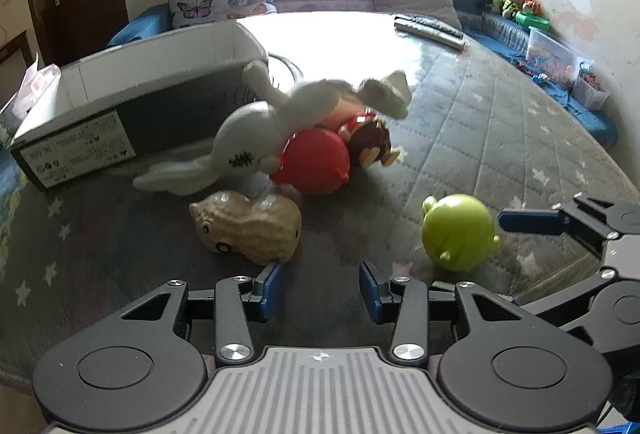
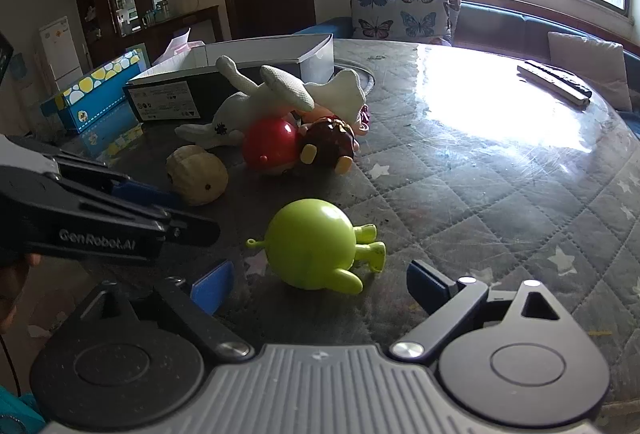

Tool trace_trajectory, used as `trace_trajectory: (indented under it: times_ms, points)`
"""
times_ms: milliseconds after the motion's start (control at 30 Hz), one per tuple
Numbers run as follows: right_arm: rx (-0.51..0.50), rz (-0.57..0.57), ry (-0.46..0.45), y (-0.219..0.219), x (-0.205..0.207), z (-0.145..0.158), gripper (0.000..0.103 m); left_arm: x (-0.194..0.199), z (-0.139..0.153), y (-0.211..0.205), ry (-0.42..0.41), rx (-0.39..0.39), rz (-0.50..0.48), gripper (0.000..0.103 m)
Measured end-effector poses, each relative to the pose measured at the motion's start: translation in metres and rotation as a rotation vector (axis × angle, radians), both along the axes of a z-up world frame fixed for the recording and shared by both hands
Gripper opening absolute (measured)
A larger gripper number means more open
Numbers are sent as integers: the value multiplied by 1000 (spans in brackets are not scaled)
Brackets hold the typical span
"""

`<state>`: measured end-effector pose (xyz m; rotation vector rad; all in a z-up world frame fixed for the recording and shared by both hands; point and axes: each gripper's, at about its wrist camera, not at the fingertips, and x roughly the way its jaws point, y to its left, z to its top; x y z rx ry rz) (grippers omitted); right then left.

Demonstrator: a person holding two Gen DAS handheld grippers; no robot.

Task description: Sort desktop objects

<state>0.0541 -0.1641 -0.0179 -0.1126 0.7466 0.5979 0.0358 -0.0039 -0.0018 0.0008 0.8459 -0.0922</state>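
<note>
Now: green toy [image 2: 316, 248] lies just ahead of your right gripper [image 2: 320, 284], jaws wide, empty, straddling it; left gripper [image 1: 322, 284] narrower, empty, farther off.

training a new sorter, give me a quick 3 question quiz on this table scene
1. True or false: the green toy lies apart from the toy pile.
2. Which toy lies nearest the left gripper? A red ball toy B peanut toy C white bunny
3. Fill in: the right gripper is ____ with the green toy just ahead of its fingers.

Key: 1 true. 2 B, the peanut toy. 3 open.
</note>
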Motion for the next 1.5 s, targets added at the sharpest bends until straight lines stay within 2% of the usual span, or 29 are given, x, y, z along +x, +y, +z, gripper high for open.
trace_trajectory:
  times_ms: [233,500,667,867,1000,1100,1300,1500]
  points:
    - [18,10,8,0,6,2,83,3,13,-2,-20,-30,-33,44]
    - [42,12,24,-1,11,2,77,3,29,-9,-26,-116,-114,44]
    - [45,10,24,-1,14,2,77,6,34,-21,-29,-113,-164,44]
    - [61,-13,32,-8,20,1,79,16,31,-28,6,-114,-203,44]
    - [69,-16,36,-10,24,-2,86,21,32,-30,18,-133,-224,44]
    - [75,-12,36,-12,26,-2,86,25,30,-31,31,-129,-236,44]
    - [88,2,47,-12,31,-4,85,36,26,-32,69,-144,-259,44]
    - [103,8,56,-13,33,-4,77,47,20,-34,100,-158,-279,45]
